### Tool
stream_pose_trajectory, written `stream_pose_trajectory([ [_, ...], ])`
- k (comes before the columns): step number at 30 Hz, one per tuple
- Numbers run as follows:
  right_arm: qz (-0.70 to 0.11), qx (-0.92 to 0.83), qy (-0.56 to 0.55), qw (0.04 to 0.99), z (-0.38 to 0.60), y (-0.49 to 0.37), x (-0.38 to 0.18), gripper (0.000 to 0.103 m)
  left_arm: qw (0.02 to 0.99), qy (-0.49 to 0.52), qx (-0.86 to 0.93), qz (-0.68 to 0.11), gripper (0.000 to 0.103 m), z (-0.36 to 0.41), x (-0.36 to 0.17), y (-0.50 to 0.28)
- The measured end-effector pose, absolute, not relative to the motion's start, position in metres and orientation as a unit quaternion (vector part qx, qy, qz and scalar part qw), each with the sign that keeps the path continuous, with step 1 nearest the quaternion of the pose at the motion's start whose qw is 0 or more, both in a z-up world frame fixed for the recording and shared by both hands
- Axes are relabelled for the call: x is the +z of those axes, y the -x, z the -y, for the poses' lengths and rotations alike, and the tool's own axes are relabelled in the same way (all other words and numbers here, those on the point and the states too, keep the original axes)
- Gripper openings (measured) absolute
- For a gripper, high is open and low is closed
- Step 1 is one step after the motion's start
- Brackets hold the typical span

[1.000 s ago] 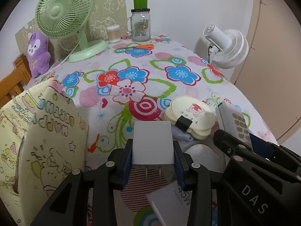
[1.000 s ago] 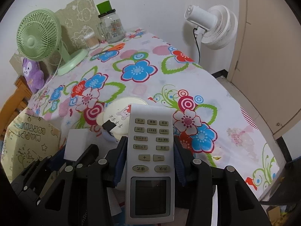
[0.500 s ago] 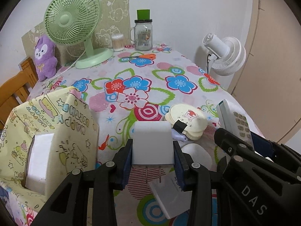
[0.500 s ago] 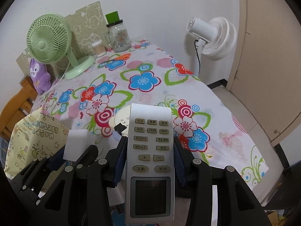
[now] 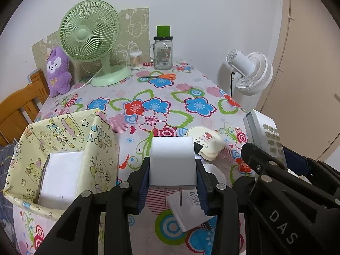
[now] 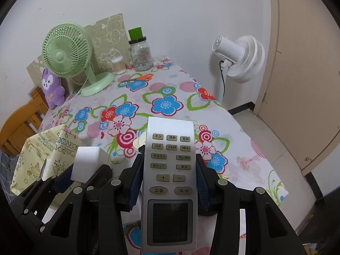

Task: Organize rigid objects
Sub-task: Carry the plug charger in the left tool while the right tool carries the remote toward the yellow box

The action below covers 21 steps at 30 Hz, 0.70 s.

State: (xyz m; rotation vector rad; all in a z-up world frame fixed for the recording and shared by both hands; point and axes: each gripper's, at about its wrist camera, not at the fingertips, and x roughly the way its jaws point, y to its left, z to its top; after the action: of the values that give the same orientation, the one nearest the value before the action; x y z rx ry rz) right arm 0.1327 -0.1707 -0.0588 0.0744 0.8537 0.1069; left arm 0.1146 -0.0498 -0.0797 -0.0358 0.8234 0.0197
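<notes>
White charger plug [image 5: 172,162] clamped between the pads of left gripper [image 5: 172,177], prongs pointing back toward the camera, held off the tablecloth, just right of the yellow birthday-print box [image 5: 70,140]. Grey AC remote [image 6: 170,170] clamped in right gripper [image 6: 169,178], buttons up, also lifted, further right of the box. Both grippers closed on their loads, neither load released. One white block-shaped item [image 5: 61,176] already inside the box, so judged partly done: one in, two in hand. Left on the floral tablecloth [image 5: 161,97], right of the box: second white adapter marked 45W [image 5: 188,208] below the held plug, cream round compact with cartoon print [image 5: 205,141], and a white rounded thing [image 5: 212,170] beside it, type unclear. Likely next: plug into the box, then remote, then the leftovers. Far from the box, by the wall: green desk fan [image 5: 89,34], purple plush [image 5: 58,70], glass jar with green lid [image 5: 163,48], cotton swab tub [image 5: 136,60], orange scissors [image 5: 161,76]; whether those count as part of the job cannot be told.
</notes>
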Motion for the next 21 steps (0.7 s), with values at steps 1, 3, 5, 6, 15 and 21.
stream_pose_trajectory([
  [1, -0.412, 0.052, -0.035, 0.909, 0.171, -0.131, -0.057, 0.049, 0.917, 0.017, 0.010, -0.399, 0.040, 0.050, -0.078, -0.113],
  [3, -0.408, 0.053, -0.034, 0.911, 0.171, -0.128, -0.052, 0.049, 0.919, 0.016, 0.010, -0.394, 0.040, 0.050, -0.074, -0.110],
  [5, -0.404, 0.054, -0.033, 0.913, 0.171, -0.125, -0.048, 0.049, 0.920, 0.016, 0.009, -0.391, 0.040, 0.050, -0.069, -0.106],
  [6, -0.402, 0.055, -0.034, 0.913, 0.171, -0.123, -0.045, 0.049, 0.920, 0.017, 0.006, -0.391, 0.040, 0.050, -0.067, -0.105],
  [15, -0.388, 0.063, -0.033, 0.919, 0.168, -0.110, -0.031, 0.049, 0.924, 0.006, 0.001, -0.382, 0.040, 0.050, -0.052, -0.093],
  [21, -0.374, 0.066, -0.022, 0.925, 0.161, -0.103, -0.019, 0.049, 0.928, 0.005, 0.003, -0.372, 0.040, 0.044, -0.041, -0.086],
])
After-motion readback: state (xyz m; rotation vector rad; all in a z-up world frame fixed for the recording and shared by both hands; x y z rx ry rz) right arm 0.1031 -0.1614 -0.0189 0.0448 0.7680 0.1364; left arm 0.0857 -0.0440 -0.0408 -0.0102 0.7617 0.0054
